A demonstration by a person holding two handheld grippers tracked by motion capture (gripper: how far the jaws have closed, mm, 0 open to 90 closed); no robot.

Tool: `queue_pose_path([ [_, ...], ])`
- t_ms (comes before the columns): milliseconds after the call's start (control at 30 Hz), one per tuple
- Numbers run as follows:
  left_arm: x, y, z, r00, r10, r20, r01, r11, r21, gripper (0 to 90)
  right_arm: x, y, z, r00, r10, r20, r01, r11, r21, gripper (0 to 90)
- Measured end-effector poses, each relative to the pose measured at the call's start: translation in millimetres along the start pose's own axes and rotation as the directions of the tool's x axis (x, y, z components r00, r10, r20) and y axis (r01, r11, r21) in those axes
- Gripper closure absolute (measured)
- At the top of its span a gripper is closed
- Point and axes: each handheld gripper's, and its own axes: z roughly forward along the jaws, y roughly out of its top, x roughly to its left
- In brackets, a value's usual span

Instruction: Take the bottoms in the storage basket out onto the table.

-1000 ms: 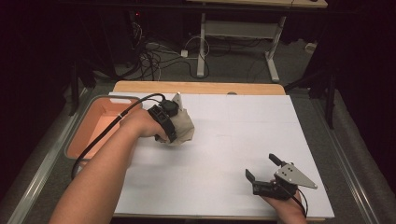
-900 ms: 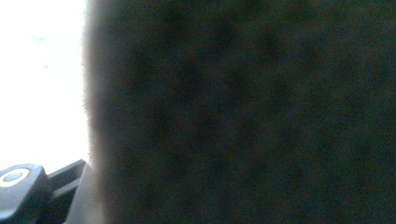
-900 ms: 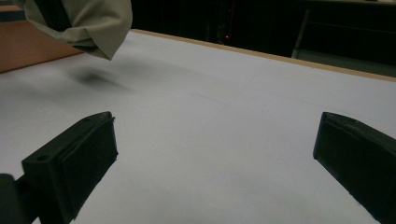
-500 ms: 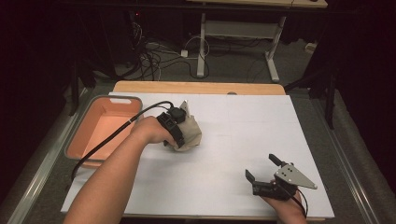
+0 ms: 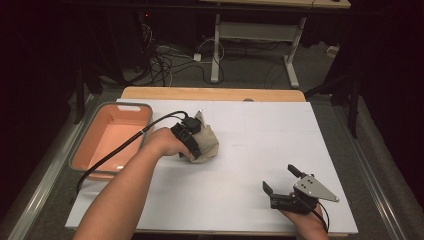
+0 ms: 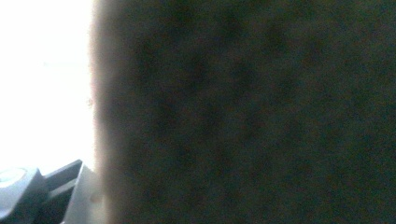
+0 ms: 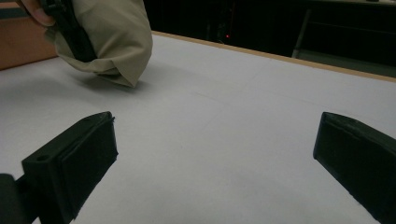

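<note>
the beige cloth (image 5: 206,143), bunched into a soft lump, sits left of centre on the white table (image 5: 260,150), just right of the orange bin (image 5: 112,131). the left gripper (image 5: 192,141) pinches it, jaws lately easing wider; setting it down seems underway, then spreading it. the right gripper (image 5: 281,181) rests near-right, jaws wide and empty.

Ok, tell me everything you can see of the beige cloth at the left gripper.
The beige cloth looks like soft woven fabric, bunched into a rumpled lump with folds and one corner sticking up at the back. The left gripper clamps it from the near side, and its lowest fold seems to touch the white table cover, just right of the orange bin. The right gripper view shows it hanging in loose folds.
</note>
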Motion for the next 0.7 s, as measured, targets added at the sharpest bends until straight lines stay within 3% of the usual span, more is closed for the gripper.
queue_pose_path([
  [233,-0.4,-0.4,9.4,0.9996,0.024,-0.017,-0.025,0.9969,-0.074,46.2,0.0,-0.2,-0.3,1.0000,0.003,0.002,-0.003,1.000,0.000,0.4],
  [367,0.7,-0.6,14.5,0.9997,0.025,-0.002,-0.025,0.9870,-0.159,46.2,-0.6,-0.8,0.3,1.0000,0.002,0.002,-0.002,1.000,-0.001,0.5],
  [533,4.3,-3.8,23.8,0.9993,0.017,0.032,-0.008,0.9621,-0.273,46.2,-2.1,-1.5,-0.1,1.0000,0.008,0.006,-0.008,1.000,-0.002,0.4],
  [600,4.1,-5.8,27.2,0.9995,0.020,0.024,-0.012,0.9451,-0.327,45.9,-2.4,-1.4,-0.6,0.9999,0.006,0.008,-0.006,1.000,-0.005,0.4],
  [700,5.2,-8.4,32.1,0.9987,-0.007,0.050,0.027,0.9152,-0.402,45.5,-2.7,-1.5,-0.4,0.9999,0.009,0.009,-0.009,1.000,-0.007,0.4],
])
